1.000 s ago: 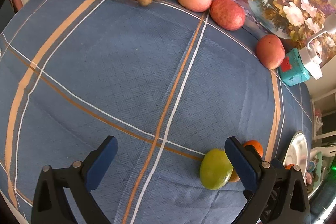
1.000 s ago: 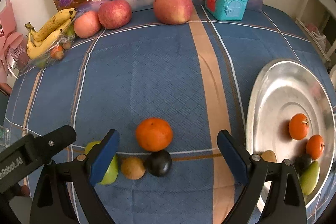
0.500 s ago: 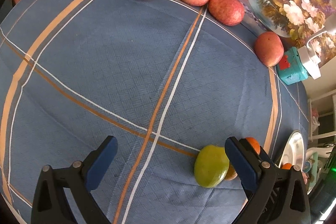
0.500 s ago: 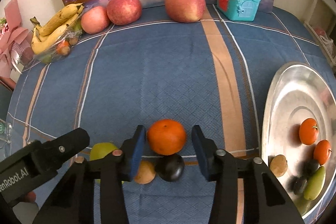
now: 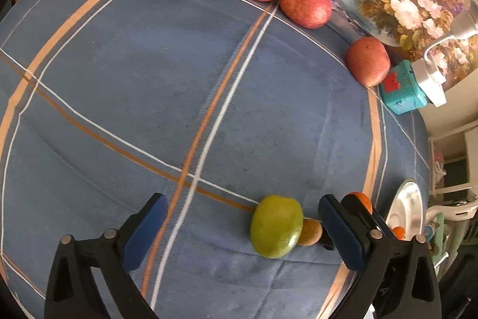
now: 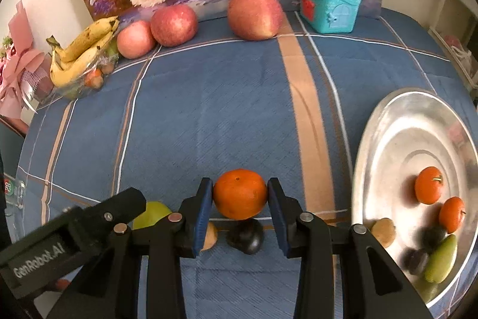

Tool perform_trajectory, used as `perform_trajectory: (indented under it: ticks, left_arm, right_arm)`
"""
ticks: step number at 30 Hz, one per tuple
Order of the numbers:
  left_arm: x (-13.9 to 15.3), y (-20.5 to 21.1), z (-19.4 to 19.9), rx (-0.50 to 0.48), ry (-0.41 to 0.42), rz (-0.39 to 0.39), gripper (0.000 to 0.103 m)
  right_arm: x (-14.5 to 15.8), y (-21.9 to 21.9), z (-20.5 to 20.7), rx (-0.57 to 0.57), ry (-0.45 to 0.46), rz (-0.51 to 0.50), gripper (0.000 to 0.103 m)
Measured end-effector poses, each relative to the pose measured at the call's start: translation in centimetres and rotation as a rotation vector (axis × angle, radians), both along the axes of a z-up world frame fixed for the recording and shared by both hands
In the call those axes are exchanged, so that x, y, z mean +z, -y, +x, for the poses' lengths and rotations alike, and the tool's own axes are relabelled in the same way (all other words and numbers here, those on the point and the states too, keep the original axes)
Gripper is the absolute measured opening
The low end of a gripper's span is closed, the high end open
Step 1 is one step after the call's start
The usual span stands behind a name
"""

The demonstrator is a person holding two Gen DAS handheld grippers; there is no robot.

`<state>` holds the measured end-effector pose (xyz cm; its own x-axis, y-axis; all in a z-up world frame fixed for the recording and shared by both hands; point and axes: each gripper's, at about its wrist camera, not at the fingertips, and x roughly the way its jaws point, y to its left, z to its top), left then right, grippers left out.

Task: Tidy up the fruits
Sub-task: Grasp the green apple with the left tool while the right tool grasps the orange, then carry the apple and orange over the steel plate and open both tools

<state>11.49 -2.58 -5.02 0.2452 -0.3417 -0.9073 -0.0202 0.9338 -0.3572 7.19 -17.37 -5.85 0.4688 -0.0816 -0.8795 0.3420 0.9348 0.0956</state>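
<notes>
Left wrist view: left tongs wide and empty above the blue checked cloth, green fruit between the jaws untouched, right wrist view: right tongs just narrowed onto the orange, pads pressing both sides, silver plate to the right.

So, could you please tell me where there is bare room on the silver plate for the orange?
The plate's far half and middle, toward the teal box, are bare. Its near right edge is crowded with two oranges, dark plums, a brown fruit and a green one. The right hand-held gripper has just closed on the orange.
</notes>
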Motion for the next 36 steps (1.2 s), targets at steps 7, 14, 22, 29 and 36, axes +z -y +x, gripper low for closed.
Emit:
perform_trajectory:
  ticks: [7,14,22,29,36]
  left_arm:
    - [0.1,0.9,-0.6,-0.018,0.0,-0.018,0.087]
    - [-0.4,1.9,-0.9,-0.027,-0.02,-0.018,0.072]
    - [-0.5,3.2,-1.4,-0.043,-0.021,-0.003,0.043]
    - [0.1,2.7,-1.5,-0.002,0.012,0.009,0.043]
    - [1.8,2.2,-1.6,0.015,0.062,0.007,0.042]
  right_arm:
    - [0.5,1.1,-0.7,-0.018,-0.009,-0.011,0.039]
    - [0.6,2.1,-1.4,-0.03,-0.018,-0.006,0.039]
    - [1.1,2.7,-1.7,-0.026,-0.009,-0.001,0.039]
    - [1.6,2.9,-2.0,-0.023,0.002,0.003,0.039]
    - [2.0,3.0,-2.3,-0.015,0.005,0.01,0.039]
